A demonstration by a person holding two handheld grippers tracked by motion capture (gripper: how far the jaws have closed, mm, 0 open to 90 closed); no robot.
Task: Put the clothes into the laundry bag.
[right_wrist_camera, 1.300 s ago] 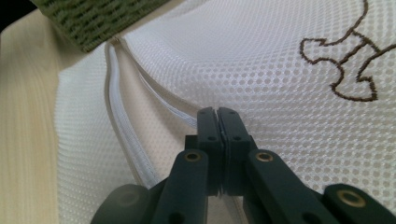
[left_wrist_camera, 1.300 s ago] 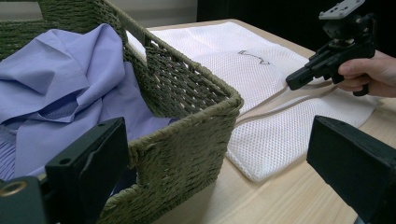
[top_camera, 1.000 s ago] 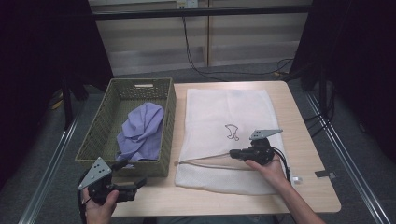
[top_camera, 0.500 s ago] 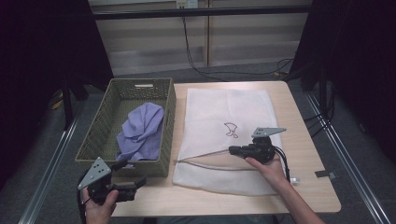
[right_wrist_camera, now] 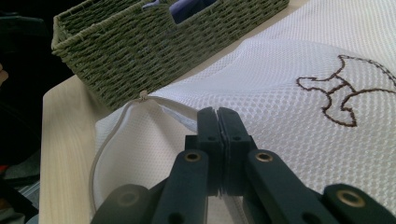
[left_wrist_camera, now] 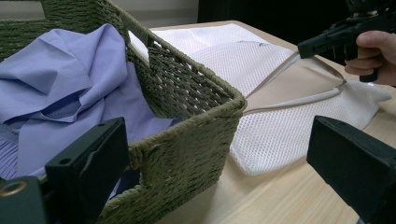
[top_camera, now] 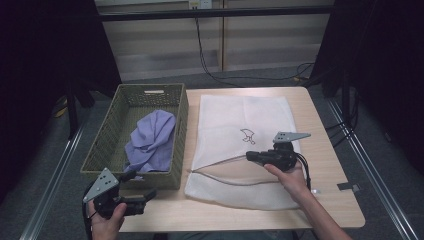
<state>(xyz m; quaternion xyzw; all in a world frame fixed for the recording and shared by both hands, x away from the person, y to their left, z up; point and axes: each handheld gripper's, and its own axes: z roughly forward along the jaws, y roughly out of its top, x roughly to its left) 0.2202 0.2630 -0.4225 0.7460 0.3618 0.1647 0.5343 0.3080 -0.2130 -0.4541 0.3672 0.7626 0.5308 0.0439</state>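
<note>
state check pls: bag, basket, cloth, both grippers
mesh laundry bag: flat on the table, zipper mouth open, upper edge lifted
right gripper: shut on the bag's upper zipper edge
left gripper: open, nothing between its jaws, at the near corner of the basket
wicker basket: upright, left of the bag, no lid
purple cloth: crumpled inside the basket

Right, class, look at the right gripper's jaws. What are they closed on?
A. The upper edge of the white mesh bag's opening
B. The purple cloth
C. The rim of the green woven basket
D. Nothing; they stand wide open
A: in the right gripper view the right gripper has its jaws pressed together on the white mesh bag at its opening edge, lifting it.
</note>
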